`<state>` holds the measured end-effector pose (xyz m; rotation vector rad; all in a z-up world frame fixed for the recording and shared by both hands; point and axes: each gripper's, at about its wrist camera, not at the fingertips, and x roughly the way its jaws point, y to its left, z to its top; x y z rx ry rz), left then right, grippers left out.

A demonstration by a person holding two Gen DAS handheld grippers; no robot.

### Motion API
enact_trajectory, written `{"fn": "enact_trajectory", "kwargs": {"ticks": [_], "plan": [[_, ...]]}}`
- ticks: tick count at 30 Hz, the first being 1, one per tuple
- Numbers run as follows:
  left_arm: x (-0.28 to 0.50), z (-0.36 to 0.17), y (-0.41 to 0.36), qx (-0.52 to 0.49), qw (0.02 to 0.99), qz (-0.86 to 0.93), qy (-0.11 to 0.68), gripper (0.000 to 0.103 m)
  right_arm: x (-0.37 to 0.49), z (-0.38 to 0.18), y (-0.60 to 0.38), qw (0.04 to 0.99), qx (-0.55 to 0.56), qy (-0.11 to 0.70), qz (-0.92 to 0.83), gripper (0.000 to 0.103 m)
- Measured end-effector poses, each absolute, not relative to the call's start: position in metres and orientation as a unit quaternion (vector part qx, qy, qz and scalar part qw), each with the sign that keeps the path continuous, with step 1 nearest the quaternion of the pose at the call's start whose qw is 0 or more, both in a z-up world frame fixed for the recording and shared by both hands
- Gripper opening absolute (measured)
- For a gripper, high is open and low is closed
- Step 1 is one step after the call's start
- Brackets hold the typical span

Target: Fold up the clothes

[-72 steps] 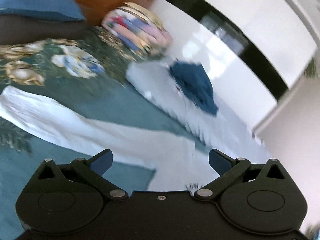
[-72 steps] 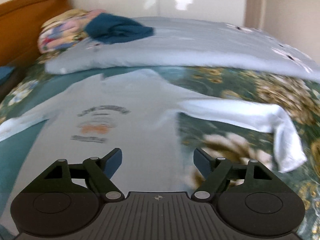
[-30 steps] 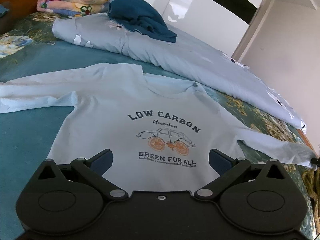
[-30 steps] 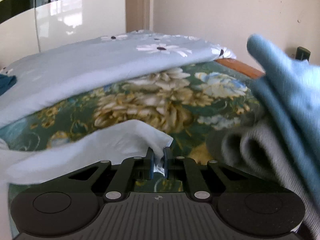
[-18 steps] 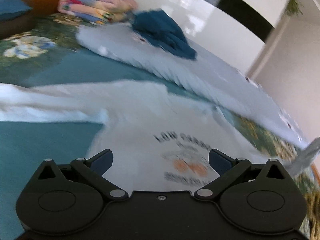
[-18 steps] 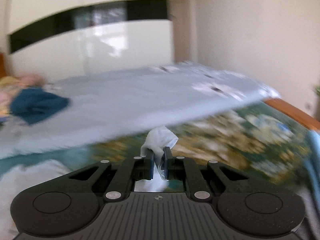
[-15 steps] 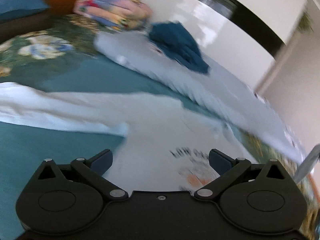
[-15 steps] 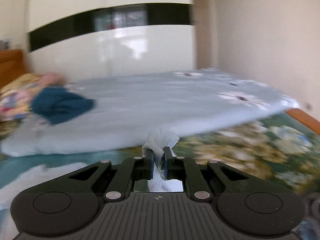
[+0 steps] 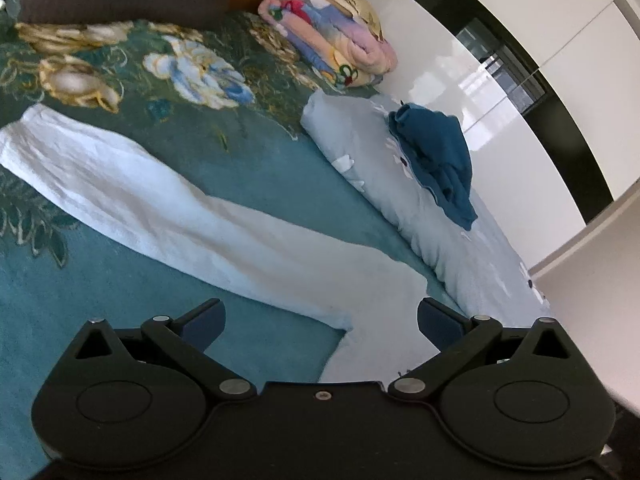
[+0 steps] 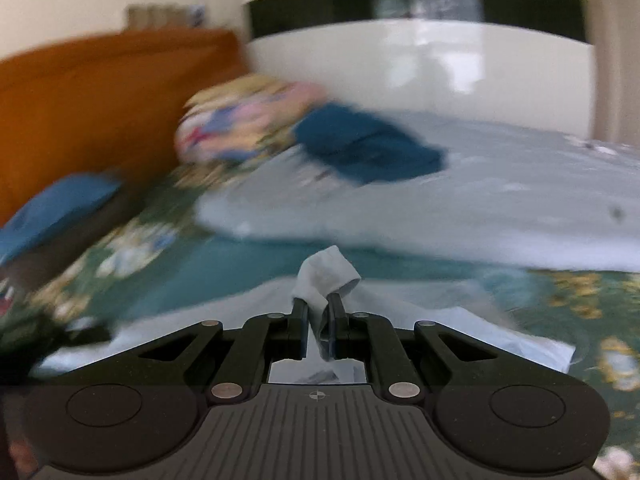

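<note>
Right gripper (image 10: 319, 312) pinches shirt cuff (image 10: 326, 276); left gripper (image 9: 320, 316) spread wide above shirt (image 9: 372, 280).

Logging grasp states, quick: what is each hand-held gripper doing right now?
Left hand-held gripper: open, holding nothing.
Right hand-held gripper: closed on the shirt sleeve.

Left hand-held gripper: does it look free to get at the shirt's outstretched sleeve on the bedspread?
Probably yes. The left hand-held gripper is open and empty, and the sleeve lies flat on the bedspread ahead of it with nothing lying across it. The blue garment sits well off to the side.
</note>
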<state>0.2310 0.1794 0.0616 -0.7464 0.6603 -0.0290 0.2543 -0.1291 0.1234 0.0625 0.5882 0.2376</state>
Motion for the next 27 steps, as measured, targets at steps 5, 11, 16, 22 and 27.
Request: {"fn": "enact_trajectory", "kwargs": {"ticks": [5,11,16,22,27], "plan": [[0.231,0.058,0.177,-0.356,0.876,-0.024,0.325,0.101,0.244,0.089,-0.094,0.925,0.001,0.347,0.157,0.008],[0.234,0.052,0.167,-0.349,0.874,-0.034,0.338,0.101,0.222,0.077,-0.093,0.912,0.012,0.375,0.167,0.033],[0.237,0.047,0.153,-0.335,0.873,-0.049,0.351,0.101,0.205,0.081,-0.107,0.918,0.015,0.362,0.164,0.045],[0.242,0.035,0.127,-0.281,0.872,-0.071,0.394,0.101,0.175,0.079,-0.143,0.933,0.031,0.341,0.109,0.061],[0.246,0.024,0.115,-0.257,0.858,-0.080,0.437,0.100,0.146,0.061,-0.186,0.929,0.067,0.363,0.037,0.063]]}}
